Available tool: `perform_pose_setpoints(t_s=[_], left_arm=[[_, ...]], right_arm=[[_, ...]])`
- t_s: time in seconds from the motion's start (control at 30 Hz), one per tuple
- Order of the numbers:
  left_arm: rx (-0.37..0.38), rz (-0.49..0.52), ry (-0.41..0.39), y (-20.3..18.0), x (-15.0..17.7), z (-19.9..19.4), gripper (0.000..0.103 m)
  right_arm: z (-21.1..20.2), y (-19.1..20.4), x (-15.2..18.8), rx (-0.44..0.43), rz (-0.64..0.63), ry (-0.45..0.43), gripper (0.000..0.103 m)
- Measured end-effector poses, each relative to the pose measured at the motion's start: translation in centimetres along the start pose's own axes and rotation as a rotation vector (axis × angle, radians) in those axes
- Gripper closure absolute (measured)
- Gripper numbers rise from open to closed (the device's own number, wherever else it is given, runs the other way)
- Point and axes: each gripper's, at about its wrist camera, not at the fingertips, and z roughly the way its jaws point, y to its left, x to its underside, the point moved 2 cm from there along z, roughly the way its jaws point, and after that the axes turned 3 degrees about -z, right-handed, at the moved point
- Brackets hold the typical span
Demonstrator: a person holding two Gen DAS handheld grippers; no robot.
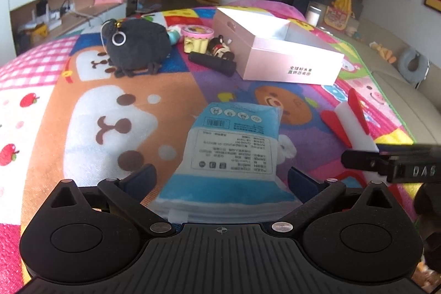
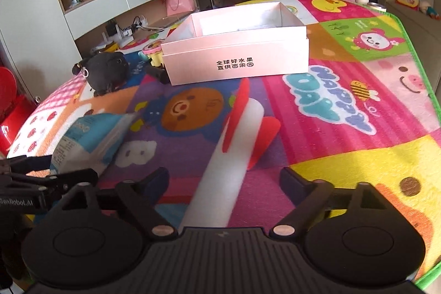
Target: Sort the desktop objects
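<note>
Lying on the cartoon play mat point(image 2: 344, 106): one blue-and-white tissue pack point(image 1: 228, 153), one white foam rocket point(image 2: 234, 145) with red fins, one open pink box point(image 2: 237, 62), one dark plush toy point(image 1: 137, 46), one black cylinder point(image 1: 212, 64), one pink-and-yellow toy cake point(image 1: 197, 39) and one small dark figurine point(image 1: 220, 47).

Spread wide around the tissue pack, left gripper point(image 1: 220, 179), pads clear of both sides. Long axis of the pack running straight away from the left wrist camera, toward the box, printed label up. Spread wide as well, right gripper point(image 2: 223, 181), with the rocket's white tube between the fingers and no pad pressing on it. Rocket's long axis running away from the right wrist camera and a little to the right, finned end toward the box.

Beyond both things, the box, broadside, printed wall facing the grippers, interior open. Left of the box, clustered: plush toy, cake, figurine and cylinder, the cylinder just beside the box's near corner. Between rocket and box, bare mat only.
</note>
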Motion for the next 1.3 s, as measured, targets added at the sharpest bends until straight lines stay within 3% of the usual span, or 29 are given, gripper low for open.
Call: perform_pose_setpoints(t_s=[0.1, 0.37, 0.57, 0.63, 0.73, 0.87, 1.0, 1.07, 1.17, 1.2, 1.3], left_arm=[[0.014, -0.017, 0.009, 0.2, -0.1, 0.0, 0.0], [-0.024, 0.089, 0.014, -0.9, 0.4, 0.3, 0.0], [0.019, 0.011, -0.051, -0.4, -0.7, -0.2, 0.0], [-0.003, 0.07, -0.084, -1.3, -1.0, -0.4, 0.002], [-0.017, 0.145, -0.066, -2.5, -1.2, 0.1, 0.017], [-0.047, 0.13, -0.031, -2.0, -0.9, 0.8, 0.023], [-0.041, 0.089, -0.015, -0.9, -0.8, 0.6, 0.022], [-0.037, 0.096, -0.009, -0.9, -0.7, 0.6, 0.021], [-0.031, 0.118, -0.01, -1.3, -0.7, 0.8, 0.025], [-0.027, 0.125, -0.01, -1.5, -0.7, 0.8, 0.027], [-0.006, 0.157, -0.015, -2.1, -0.7, 0.5, 0.038]], right_arm=[[0.3, 0.4, 0.1, 0.0, -0.004, -0.002, 0.0], [0.4, 0.9, 0.6, 0.021, -0.029, -0.02, 0.0], [0.5, 1.7, 1.3, 0.058, -0.104, -0.043, 0.0], [0.4, 1.6, 1.4, 0.053, -0.101, -0.051, 0.0], [0.3, 1.6, 1.5, 0.052, -0.102, -0.054, 0.0], [0.3, 1.6, 1.3, 0.051, -0.097, -0.05, 0.0], [-0.2, 0.4, 0.5, 0.041, -0.011, -0.063, 0.001], [-0.1, 0.1, 0.0, 0.057, -0.003, -0.049, 0.011], [0.0, 0.0, -0.2, 0.09, -0.017, -0.038, 0.039], [-0.1, 0.0, -0.3, 0.085, -0.029, -0.03, 0.054], [-0.7, 0.0, -0.6, 0.063, -0.048, -0.021, 0.066]])
